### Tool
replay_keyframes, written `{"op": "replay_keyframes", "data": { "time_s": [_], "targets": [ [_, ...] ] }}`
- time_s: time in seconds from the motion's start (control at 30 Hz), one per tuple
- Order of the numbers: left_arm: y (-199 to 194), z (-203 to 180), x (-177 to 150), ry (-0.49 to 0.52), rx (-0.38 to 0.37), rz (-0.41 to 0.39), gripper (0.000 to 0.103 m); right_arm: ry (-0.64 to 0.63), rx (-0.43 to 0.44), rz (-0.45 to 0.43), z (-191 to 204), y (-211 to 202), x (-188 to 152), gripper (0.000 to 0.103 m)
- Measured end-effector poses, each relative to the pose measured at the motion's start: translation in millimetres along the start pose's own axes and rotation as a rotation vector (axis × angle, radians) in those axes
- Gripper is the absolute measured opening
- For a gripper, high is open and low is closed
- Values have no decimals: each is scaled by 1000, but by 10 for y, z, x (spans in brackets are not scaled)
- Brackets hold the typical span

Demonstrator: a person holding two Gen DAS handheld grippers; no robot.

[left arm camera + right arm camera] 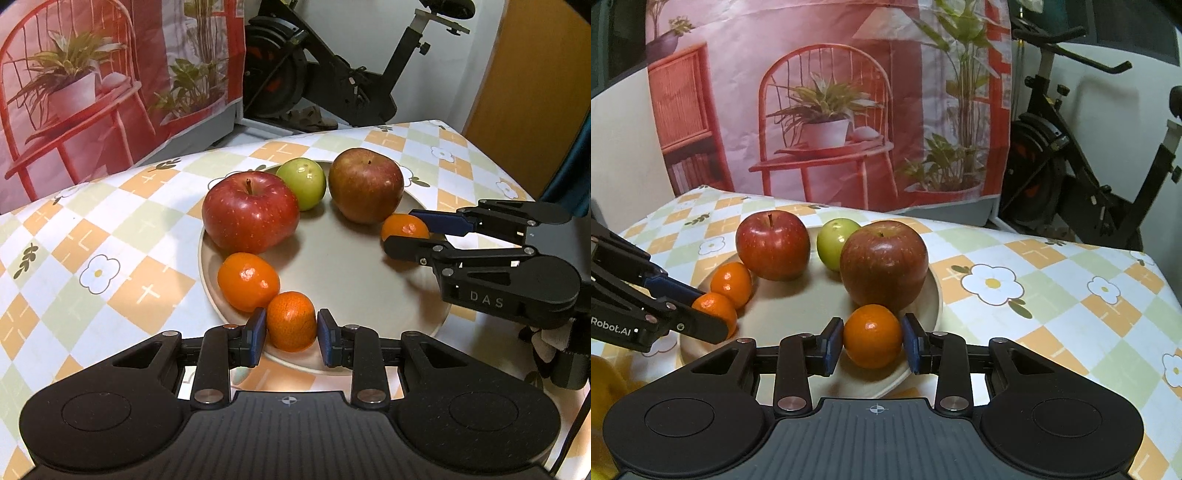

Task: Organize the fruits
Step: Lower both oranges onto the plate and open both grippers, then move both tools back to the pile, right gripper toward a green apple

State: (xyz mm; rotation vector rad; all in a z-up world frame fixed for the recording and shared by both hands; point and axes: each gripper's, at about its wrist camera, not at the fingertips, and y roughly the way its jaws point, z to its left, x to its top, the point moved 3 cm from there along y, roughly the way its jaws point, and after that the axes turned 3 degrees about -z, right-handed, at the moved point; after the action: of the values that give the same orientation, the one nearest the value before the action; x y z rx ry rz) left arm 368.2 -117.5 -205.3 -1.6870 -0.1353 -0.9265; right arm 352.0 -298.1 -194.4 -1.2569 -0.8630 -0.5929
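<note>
Both jaws of the left gripper (291,326) are being pressed against the sides of a small mandarin (291,320) at the lower centre of the left wrist view, the opening being narrowed to that fruit's width. This mandarin is being held at the near rim of the beige plate (343,258), touching a second mandarin (248,281) just to its upper left. Jaws of the right gripper (872,341) are likewise being closed on a third mandarin (872,336) at the lower centre of the right wrist view, the blue pads (833,341) being seated against both of its flanks. That fruit is being kept over the plate's near edge, directly below the dull red apple (884,266) and touching or almost touching it. In the left wrist view the right gripper (419,230) is being seen at the right of the frame, its fingers being set above and below the same mandarin (404,227). A bright red apple (251,211) is being shown at the plate's left side, with a green fruit (302,183) behind it, between the two apples. The plate is being supported on a checked tablecloth with flowers (1052,280). An exercise bike (1082,166) is being shown at the upper right of the right wrist view, beside a printed backdrop (827,110).
</note>
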Motion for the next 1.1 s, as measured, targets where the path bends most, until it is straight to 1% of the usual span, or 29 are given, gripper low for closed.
{"op": "replay_keyframes", "data": {
  "time_s": [0.03, 0.27, 0.33, 0.4, 0.43, 0.47, 0.57, 0.7, 0.93, 1.0, 1.1],
  "targets": [
    [8, 0, 2, 0, 2, 1, 33, -1, -1, -4, 2, -3, -5, 31],
    [32, -41, 0, 13, 20, 0, 33, -7, 0, -20, -6, -25, -25, 32],
    [26, -30, 0, -1, 9, -3, 34, 0, 18, -23, -11, -42, -27, 36],
    [8, -14, 3, -18, 0, -7, 36, 12, 39, -30, -22, -70, -22, 44],
    [-8, -9, 2, -25, -5, -9, 39, 21, 50, -37, -28, -90, -17, 48],
    [-28, -6, 4, -32, -10, -11, 41, 29, 60, -45, -38, -114, -17, 49],
    [-100, -9, 0, -41, -11, -23, 43, 60, 74, -62, -78, -169, -24, 49],
    [-248, -2, 1, -49, -8, -56, 43, 95, 74, -85, -117, -244, -38, 48],
    [-664, 63, -37, -86, 15, -145, 43, 131, 76, -102, -59, -496, -34, 48],
    [-791, 102, -57, -113, 29, -171, 43, 148, 80, -103, -34, -598, -79, 48],
    [-947, 166, -110, -175, 25, -195, 43, 179, 107, -114, 33, -766, -159, 48]
  ]
}}
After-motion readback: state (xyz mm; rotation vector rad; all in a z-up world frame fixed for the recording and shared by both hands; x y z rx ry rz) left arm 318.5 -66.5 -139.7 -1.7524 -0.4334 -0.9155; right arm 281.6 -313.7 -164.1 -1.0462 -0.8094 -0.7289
